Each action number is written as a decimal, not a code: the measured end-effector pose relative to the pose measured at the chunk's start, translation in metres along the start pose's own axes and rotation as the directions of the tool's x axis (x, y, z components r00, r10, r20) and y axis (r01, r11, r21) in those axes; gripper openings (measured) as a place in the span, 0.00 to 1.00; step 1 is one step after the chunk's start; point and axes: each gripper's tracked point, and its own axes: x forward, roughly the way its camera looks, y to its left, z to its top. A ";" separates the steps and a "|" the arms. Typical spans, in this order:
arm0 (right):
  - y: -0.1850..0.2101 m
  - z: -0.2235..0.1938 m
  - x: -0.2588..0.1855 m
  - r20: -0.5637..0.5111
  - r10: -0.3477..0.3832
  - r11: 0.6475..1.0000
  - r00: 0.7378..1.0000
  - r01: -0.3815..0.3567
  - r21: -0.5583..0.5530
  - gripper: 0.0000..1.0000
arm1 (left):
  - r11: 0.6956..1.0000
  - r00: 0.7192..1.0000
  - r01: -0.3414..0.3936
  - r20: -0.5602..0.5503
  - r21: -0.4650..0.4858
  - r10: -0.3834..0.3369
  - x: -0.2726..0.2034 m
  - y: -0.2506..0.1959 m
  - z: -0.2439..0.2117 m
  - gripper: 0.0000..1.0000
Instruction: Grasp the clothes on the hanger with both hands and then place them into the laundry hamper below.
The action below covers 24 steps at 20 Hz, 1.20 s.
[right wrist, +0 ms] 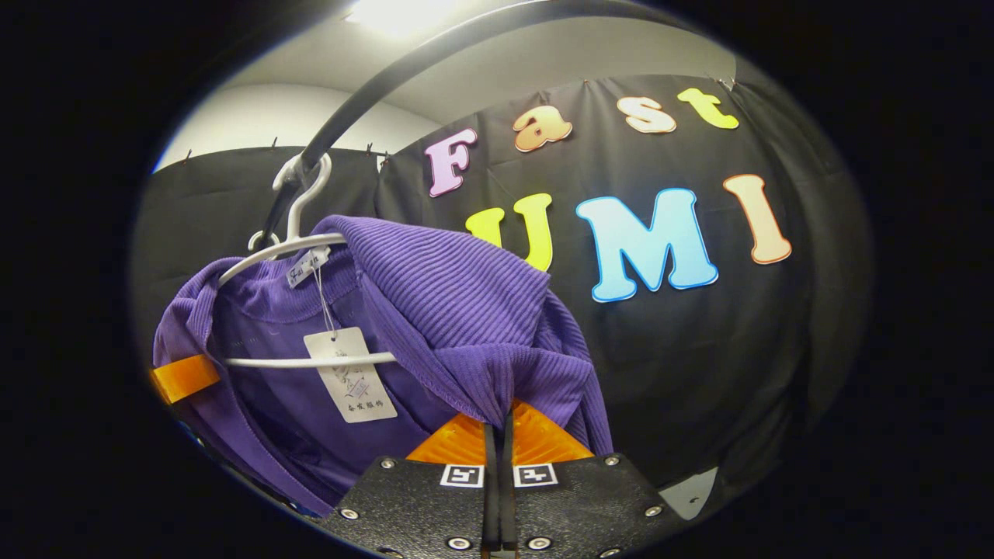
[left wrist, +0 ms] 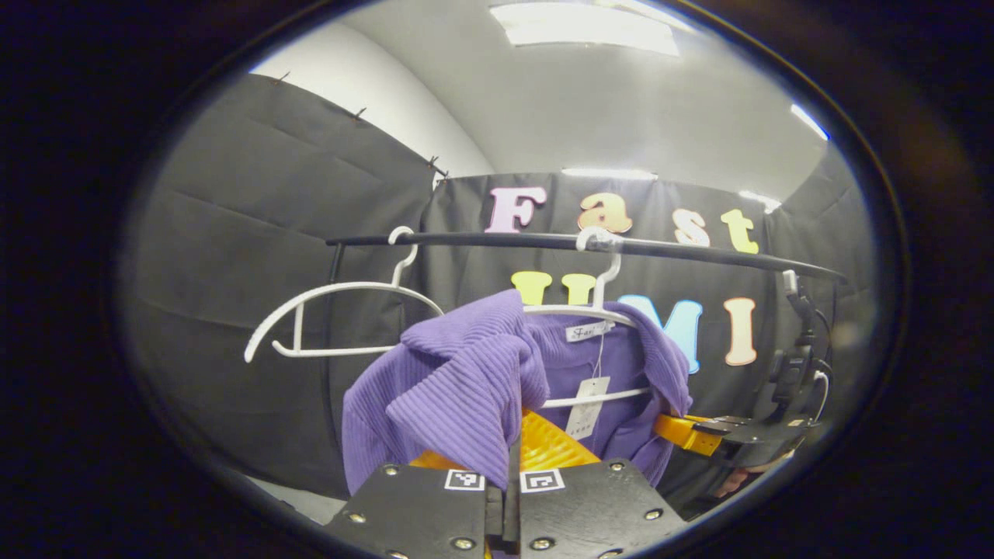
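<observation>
A purple ribbed garment (left wrist: 458, 380) hangs on a white hanger (left wrist: 599, 307) from a black rail (left wrist: 683, 250). My left gripper (left wrist: 514, 446) is shut on a bunched fold of the garment's near shoulder. In the left gripper view my right gripper (left wrist: 672, 427) reaches in at the garment's far side, held by a hand. In the right gripper view my right gripper (right wrist: 501, 411) is shut on a pinched fold of the purple garment (right wrist: 458, 310), beside the hanger (right wrist: 295, 233). A finger of the left gripper (right wrist: 182, 378) shows at the garment's other edge. A paper tag (right wrist: 349, 374) dangles from the collar.
A second, bare white hanger (left wrist: 334, 310) hangs on the rail to the left of the garment. The rail (right wrist: 404, 66) runs overhead in the right gripper view. Black cloth walls close in behind and on both sides.
</observation>
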 end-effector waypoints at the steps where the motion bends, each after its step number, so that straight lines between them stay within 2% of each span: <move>1: -0.006 0.006 -0.001 0.017 -0.012 1.000 1.000 0.012 -0.004 0.00 | 1.000 1.000 0.000 0.014 -0.002 0.000 -0.002 0.001 0.006 0.01; 2: -0.013 0.011 0.000 0.032 -0.026 1.000 0.999 0.026 -0.005 0.00 | 1.000 1.000 -0.003 0.026 -0.003 0.003 -0.004 0.003 0.013 0.06; 3: -0.018 0.014 0.000 0.040 -0.035 0.999 0.999 0.036 -0.004 0.00 | 1.000 0.999 -0.004 0.040 -0.002 0.004 -0.007 0.005 0.020 0.01; 4: -0.022 0.016 -0.001 0.047 -0.046 0.999 0.998 0.046 -0.002 0.00 | 1.000 0.999 -0.008 0.050 -0.003 0.008 -0.008 0.007 0.025 0.07; 5: -0.026 0.019 -0.002 0.053 -0.056 0.998 0.997 0.056 -0.002 0.00 | 1.000 0.998 -0.009 0.063 -0.007 0.009 -0.010 0.010 0.030 0.07; 6: -0.029 0.022 -0.005 0.064 -0.067 0.998 0.996 0.067 -0.003 0.00 | 1.000 0.997 -0.012 0.074 -0.015 0.013 -0.013 0.012 0.036 0.01; 15: -0.054 0.057 -0.003 0.176 -0.162 0.984 0.971 0.172 -0.046 0.00 | 0.998 0.985 -0.068 0.161 -0.007 0.068 -0.011 0.054 0.075 0.01; 24: -0.063 0.075 0.003 0.254 -0.200 0.972 0.946 0.224 -0.069 0.00 | 0.994 0.974 -0.107 0.200 0.007 0.103 0.004 0.097 0.090 0.01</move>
